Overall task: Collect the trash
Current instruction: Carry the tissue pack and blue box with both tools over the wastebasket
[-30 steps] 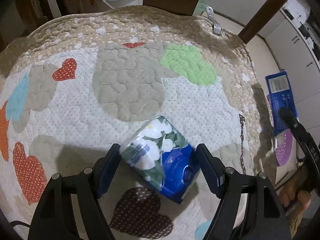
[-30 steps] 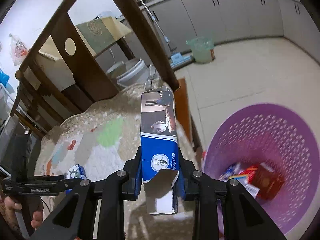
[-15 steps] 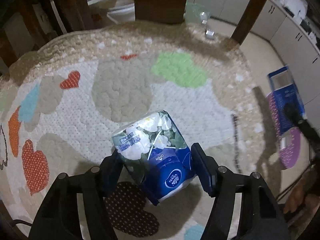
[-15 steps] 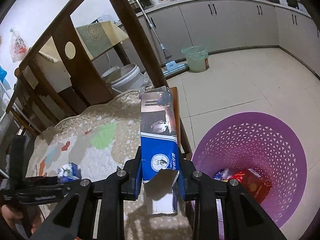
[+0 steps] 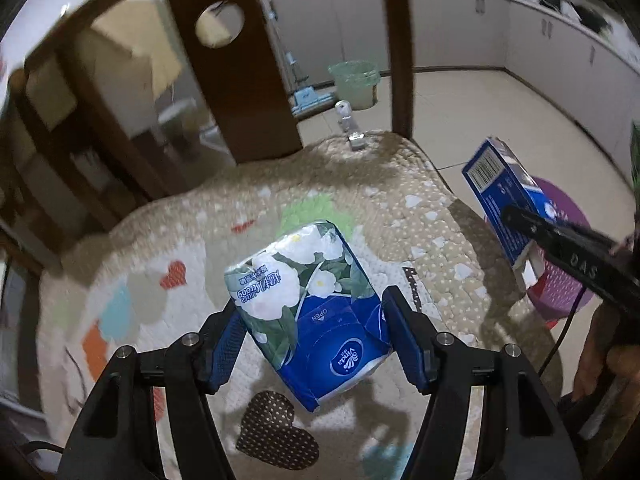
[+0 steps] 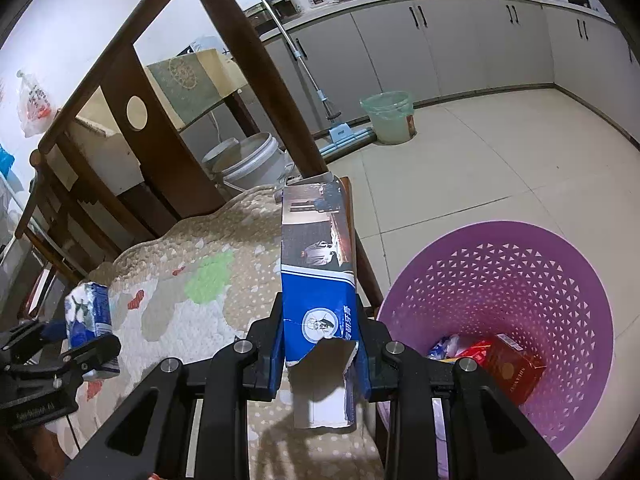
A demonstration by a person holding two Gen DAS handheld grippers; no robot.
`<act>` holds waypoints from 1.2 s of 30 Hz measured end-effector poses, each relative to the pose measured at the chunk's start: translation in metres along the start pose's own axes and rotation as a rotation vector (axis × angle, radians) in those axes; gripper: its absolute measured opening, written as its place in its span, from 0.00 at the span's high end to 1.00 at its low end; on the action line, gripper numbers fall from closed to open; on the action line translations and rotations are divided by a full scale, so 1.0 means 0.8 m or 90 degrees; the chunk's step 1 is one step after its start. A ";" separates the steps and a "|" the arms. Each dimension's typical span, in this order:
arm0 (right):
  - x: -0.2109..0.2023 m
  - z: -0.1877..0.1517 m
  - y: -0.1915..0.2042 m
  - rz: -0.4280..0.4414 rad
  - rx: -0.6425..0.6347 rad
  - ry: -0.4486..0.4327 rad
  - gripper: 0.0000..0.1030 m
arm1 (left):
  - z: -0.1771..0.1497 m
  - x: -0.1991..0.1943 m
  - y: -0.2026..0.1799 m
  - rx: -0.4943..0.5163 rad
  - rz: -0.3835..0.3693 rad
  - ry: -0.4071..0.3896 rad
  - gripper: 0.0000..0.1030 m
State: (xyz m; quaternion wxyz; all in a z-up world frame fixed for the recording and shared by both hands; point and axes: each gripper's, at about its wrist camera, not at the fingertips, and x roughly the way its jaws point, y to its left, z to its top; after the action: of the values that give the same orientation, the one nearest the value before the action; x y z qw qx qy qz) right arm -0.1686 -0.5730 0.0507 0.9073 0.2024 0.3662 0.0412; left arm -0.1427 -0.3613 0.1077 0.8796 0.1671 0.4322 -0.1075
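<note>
**Left wrist view**
- My left gripper (image 5: 312,332): both pads pressed into a soft tissue pack (image 5: 308,312), which I hold lifted above the quilted chair cushion (image 5: 380,184).
- Grip noted: the pack sits skewed between my fingers, its blue end jutting toward the camera and the floral end pointing away.
- Risk, as I judge it: the wrapper is slick and the contents squash, so the pack could rotate or slide out during the swing across to the basket. It would probably land back on the cushion or on the floor.
- Also present: the blue carton (image 5: 504,204) in my other gripper, off to the right above the purple basket (image 5: 560,280).
- Risk: the two loads look near each other, and crossing paths could knock one loose.

**Right wrist view**
- My right gripper (image 6: 320,344): clamped on the lower part of the blue carton (image 6: 316,264), which stands upright between the pads. Its torn bottom flap hangs open below them.
- Basket (image 6: 500,248): on the floor to my right, beside the chair, already holding a red box (image 6: 508,368) and some wrappers.
- Risk: the carton is not yet over the opening. Released here, it would likely strike the seat edge or the rim and fall outside.
- Risk: the hollow card may buckle under my squeeze and shift.
- My left gripper (image 6: 84,344) with the tissue pack (image 6: 88,312) shows at the far left, over the cushion (image 6: 224,248).
</note>
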 end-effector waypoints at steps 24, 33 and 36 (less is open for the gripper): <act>-0.012 0.000 -0.028 -0.017 0.041 -0.006 0.71 | -0.004 0.003 -0.053 0.096 0.062 0.006 0.36; -0.014 -0.001 -0.044 -0.025 0.060 -0.006 0.71 | -0.007 0.019 -0.059 0.097 0.051 0.026 0.36; -0.014 -0.001 -0.047 -0.026 0.065 -0.005 0.71 | -0.008 0.023 -0.059 0.097 0.048 0.031 0.36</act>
State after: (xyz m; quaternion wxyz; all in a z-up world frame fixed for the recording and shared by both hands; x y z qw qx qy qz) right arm -0.1801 -0.6099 0.0427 0.8980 0.2409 0.3682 0.0029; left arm -0.1515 -0.4031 0.0798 0.8568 0.2527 0.4376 -0.1026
